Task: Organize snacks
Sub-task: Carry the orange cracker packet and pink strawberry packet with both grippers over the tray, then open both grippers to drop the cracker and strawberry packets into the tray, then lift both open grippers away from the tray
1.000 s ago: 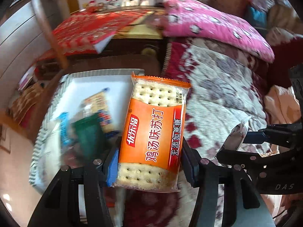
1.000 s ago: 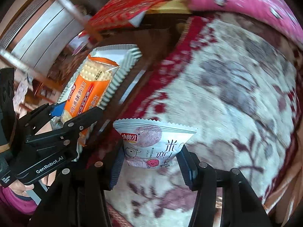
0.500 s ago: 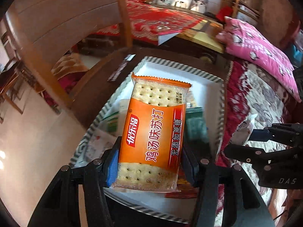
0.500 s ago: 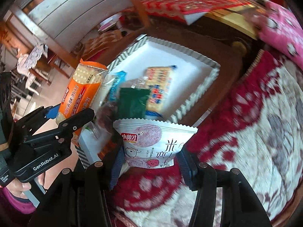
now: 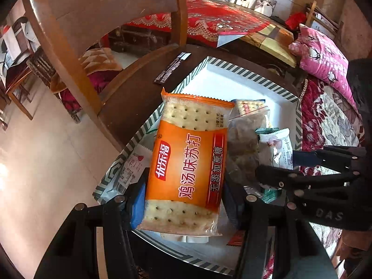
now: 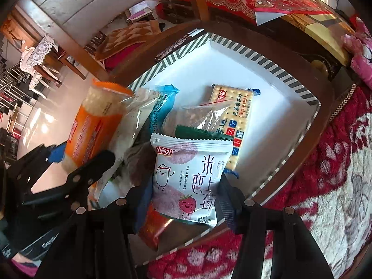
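Observation:
My left gripper is shut on an orange cracker packet, held above the near left part of a white tray with a striped rim. My right gripper is shut on a white and purple strawberry snack pouch, held over the same tray. In the right wrist view the orange packet and the left gripper show at the left. In the left wrist view the right gripper shows at the right with its pouch. Several snacks lie in the tray: a cracker pack, a clear bag, a blue packet.
The tray sits on a dark wooden chair seat with a wooden backrest behind. A red and white floral blanket lies to the right, a pink pillow beyond it. A red-clothed table stands further back.
Both grippers have swung left from over the blanket to over the tray, each still holding its packet. The tray's snacks now lie right under them.

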`<state>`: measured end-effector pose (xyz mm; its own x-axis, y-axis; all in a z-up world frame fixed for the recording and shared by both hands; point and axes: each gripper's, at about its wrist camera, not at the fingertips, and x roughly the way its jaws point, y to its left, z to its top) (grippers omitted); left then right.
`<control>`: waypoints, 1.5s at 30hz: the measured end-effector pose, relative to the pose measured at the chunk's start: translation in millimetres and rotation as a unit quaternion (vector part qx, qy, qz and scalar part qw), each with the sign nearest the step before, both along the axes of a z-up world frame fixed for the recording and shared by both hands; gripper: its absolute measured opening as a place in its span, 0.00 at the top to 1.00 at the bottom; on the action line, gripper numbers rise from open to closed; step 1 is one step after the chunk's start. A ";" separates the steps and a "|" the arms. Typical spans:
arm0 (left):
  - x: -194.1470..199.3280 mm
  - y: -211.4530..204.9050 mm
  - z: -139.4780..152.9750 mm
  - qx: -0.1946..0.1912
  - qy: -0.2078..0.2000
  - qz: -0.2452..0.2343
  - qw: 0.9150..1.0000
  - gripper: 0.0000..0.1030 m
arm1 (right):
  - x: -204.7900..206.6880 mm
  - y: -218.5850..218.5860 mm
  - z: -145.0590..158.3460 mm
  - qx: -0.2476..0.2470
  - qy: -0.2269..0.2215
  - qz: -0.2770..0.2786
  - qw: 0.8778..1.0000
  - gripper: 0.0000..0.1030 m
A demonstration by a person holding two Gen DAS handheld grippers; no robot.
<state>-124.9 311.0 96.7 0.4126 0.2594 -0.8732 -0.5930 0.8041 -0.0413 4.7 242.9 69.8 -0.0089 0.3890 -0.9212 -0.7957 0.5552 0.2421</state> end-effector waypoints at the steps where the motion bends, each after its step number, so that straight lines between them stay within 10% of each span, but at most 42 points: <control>1: -0.3 1.5 -0.8 0.000 0.000 0.003 1.000 0.46 | 0.8 2.4 -3.0 0.000 -0.001 -0.003 1.000 0.44; 13: 2.7 2.9 -2.8 0.005 -0.002 0.012 1.000 0.46 | 2.3 10.7 -15.8 0.011 0.006 -0.018 1.000 0.44; 26: -14.3 -15.1 28.0 0.065 -0.046 0.023 0.997 0.13 | -8.5 -39.3 32.5 0.081 -0.021 -0.051 0.995 0.29; 45: -29.7 -45.1 46.1 0.088 -0.075 0.013 0.993 0.06 | -37.7 -89.4 50.9 0.100 -0.085 -0.072 0.989 0.26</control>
